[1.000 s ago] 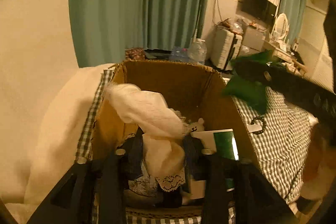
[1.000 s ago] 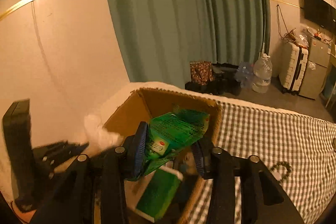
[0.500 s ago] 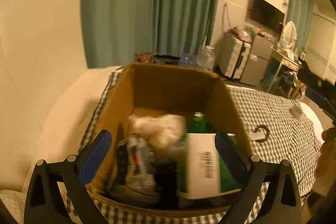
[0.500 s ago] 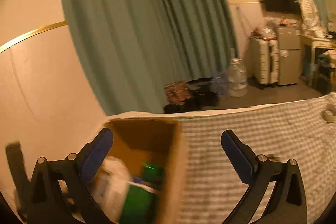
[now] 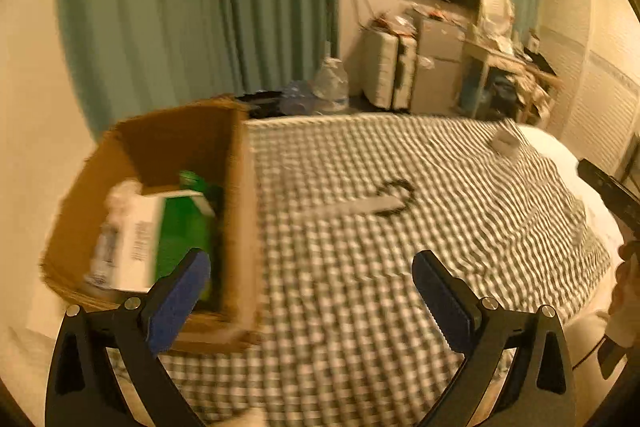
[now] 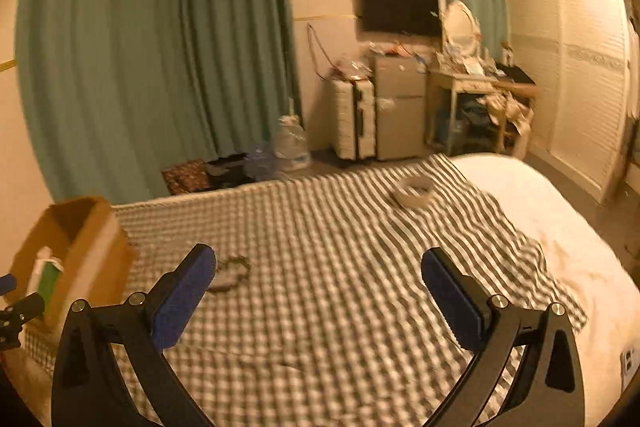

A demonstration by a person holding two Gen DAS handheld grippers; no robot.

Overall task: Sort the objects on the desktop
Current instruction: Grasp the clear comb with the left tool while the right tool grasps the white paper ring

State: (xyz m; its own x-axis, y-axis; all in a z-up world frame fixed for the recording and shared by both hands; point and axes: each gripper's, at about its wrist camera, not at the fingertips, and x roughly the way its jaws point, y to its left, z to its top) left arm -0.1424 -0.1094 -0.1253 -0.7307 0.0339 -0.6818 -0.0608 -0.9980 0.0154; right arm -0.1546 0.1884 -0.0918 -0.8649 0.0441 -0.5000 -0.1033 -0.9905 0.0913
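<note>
1. Left wrist view, progress: cardboard box [image 5: 160,211] sits at the left on the checked cloth [image 5: 360,287] of a bed. It already holds a green-and-white carton [image 5: 160,239], a whitish bundle behind it and other bits too blurred to name. Judged: sorting is partly done.
2. Same view, what's left: a small dark ring w/ a pale strip [image 5: 380,201] lies mid-cloth, right of the box and apart from it. A pale round item [image 5: 505,142] sits at the far right edge of the cloth. Both look like pending picks.
3. Same view, gripper: left gripper [image 5: 310,293] has jaws spread wide, nothing between them, touching nothing. Left pad [image 5: 180,301] overlaps the box's near right corner in frame; contact can't be told.
4. Right wrist view, progress: box at far left, carton's green just visible inside. The dark ring item [image 6: 230,273] lies near, beside the left pad in frame. A tape-like white ring [image 6: 414,191] lies far right on the cloth.
5. Same view, gripper: right gripper [image 6: 318,297] is fully spread, empty, hanging over bare cloth. Judged: the dark ring is the closest next target, the white ring after that.
</note>
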